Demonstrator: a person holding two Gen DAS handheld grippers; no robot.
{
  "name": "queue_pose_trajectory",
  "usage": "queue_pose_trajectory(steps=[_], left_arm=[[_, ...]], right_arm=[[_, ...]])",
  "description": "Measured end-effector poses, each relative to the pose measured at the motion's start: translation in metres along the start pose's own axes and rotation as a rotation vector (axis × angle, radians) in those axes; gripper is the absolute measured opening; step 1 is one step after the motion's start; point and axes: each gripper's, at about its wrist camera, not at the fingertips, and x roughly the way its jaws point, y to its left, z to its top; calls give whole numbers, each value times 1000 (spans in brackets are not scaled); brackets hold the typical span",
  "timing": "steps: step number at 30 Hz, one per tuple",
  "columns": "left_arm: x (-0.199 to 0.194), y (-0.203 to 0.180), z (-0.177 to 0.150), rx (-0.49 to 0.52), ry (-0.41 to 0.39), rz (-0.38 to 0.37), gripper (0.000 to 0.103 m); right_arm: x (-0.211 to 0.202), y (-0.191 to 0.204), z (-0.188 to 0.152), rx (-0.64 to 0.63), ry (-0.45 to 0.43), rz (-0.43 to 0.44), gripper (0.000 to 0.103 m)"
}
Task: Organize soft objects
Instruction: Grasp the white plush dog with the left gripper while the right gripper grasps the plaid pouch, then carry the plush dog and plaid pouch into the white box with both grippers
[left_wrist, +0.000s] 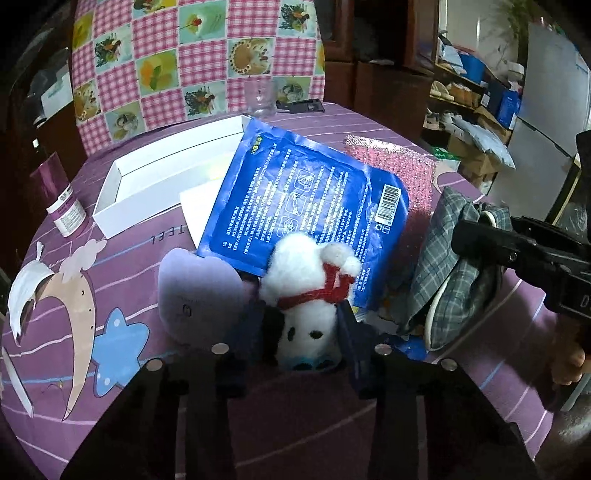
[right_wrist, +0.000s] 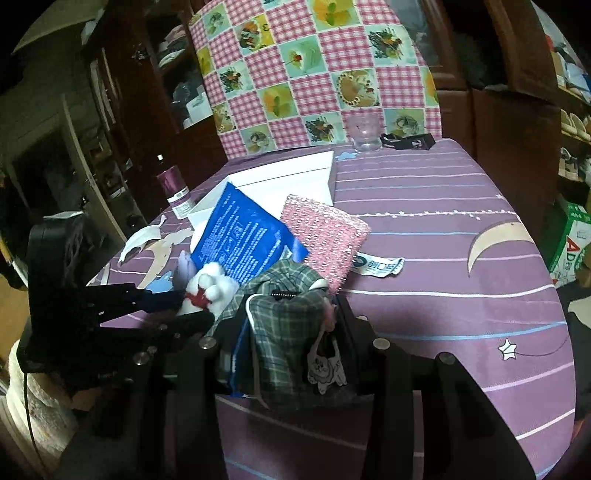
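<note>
My left gripper (left_wrist: 301, 328) is shut on a white plush dog (left_wrist: 310, 291) with a red harness, held over the purple cloth; it also shows in the right wrist view (right_wrist: 207, 291). My right gripper (right_wrist: 291, 332) is shut on a grey plaid pouch (right_wrist: 284, 325), which also shows in the left wrist view (left_wrist: 454, 269). A blue printed pack (left_wrist: 306, 206) lies behind the dog, leaning on the white box (left_wrist: 122, 181). A pink knitted pad (right_wrist: 325, 236) lies beside the pack. A lilac soft piece (left_wrist: 195, 291) sits left of the dog.
A purple bottle (left_wrist: 61, 199) stands left of the box. A clear glass (right_wrist: 364, 131) and a black clip (right_wrist: 406, 140) stand at the table's far edge before a checked chair cover (right_wrist: 314, 74). A label (right_wrist: 376, 266) lies by the pad.
</note>
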Motion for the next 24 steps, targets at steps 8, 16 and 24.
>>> queue_pose_trajectory(steps=[8, 16, 24], left_arm=[[-23, 7, -2, -45, -24, 11, 34], [-70, 19, 5, -80, -97, 33, 34], [-97, 38, 34, -125, -154, 30, 34]], right_arm=[[-3, 2, 4, 9, -8, 3, 43], [-30, 9, 25, 20, -15, 18, 43], [-48, 32, 79, -15, -51, -24, 43]])
